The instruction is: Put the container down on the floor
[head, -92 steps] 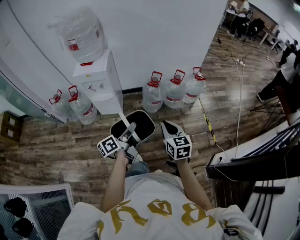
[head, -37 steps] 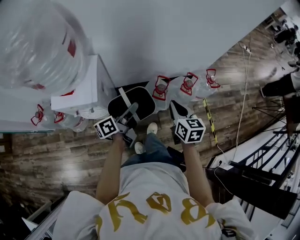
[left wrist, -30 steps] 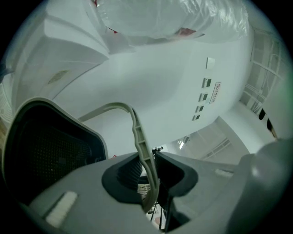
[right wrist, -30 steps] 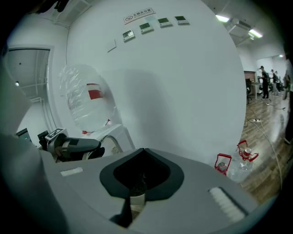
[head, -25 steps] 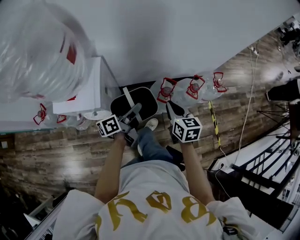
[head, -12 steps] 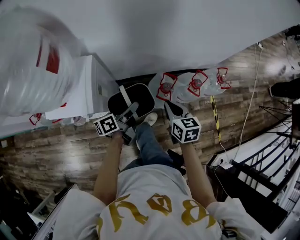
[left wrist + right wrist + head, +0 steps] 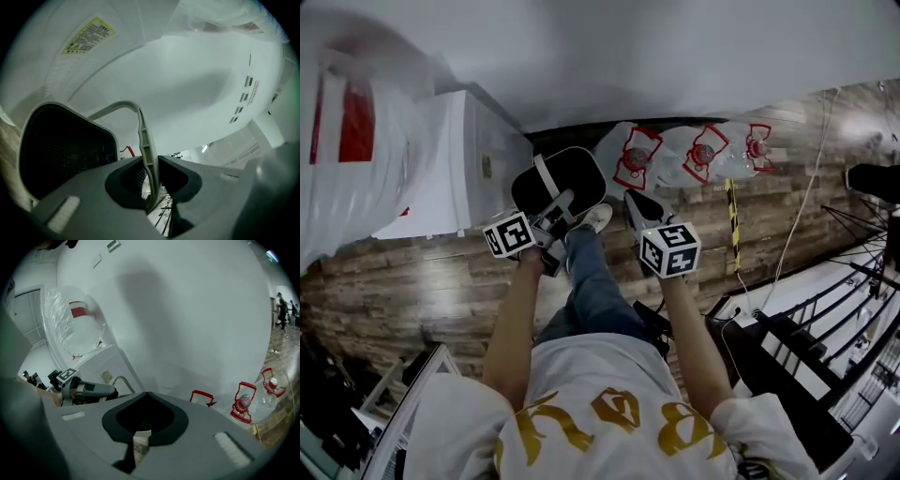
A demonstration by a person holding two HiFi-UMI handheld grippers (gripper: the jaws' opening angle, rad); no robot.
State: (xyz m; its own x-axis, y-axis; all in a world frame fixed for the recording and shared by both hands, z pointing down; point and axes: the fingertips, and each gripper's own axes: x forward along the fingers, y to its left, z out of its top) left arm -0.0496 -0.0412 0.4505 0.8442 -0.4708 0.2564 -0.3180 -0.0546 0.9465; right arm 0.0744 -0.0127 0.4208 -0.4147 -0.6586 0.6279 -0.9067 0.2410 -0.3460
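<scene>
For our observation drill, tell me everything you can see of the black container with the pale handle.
The container is a black, rounded-rectangular bin, open-topped, its inside dark. A pale grey arched handle, plastic-looking and ribbed, spans it. The left tool is shut on that handle, so the bin hangs beside the white water dispenser. Whether its base meets the floor cannot be seen.
</scene>
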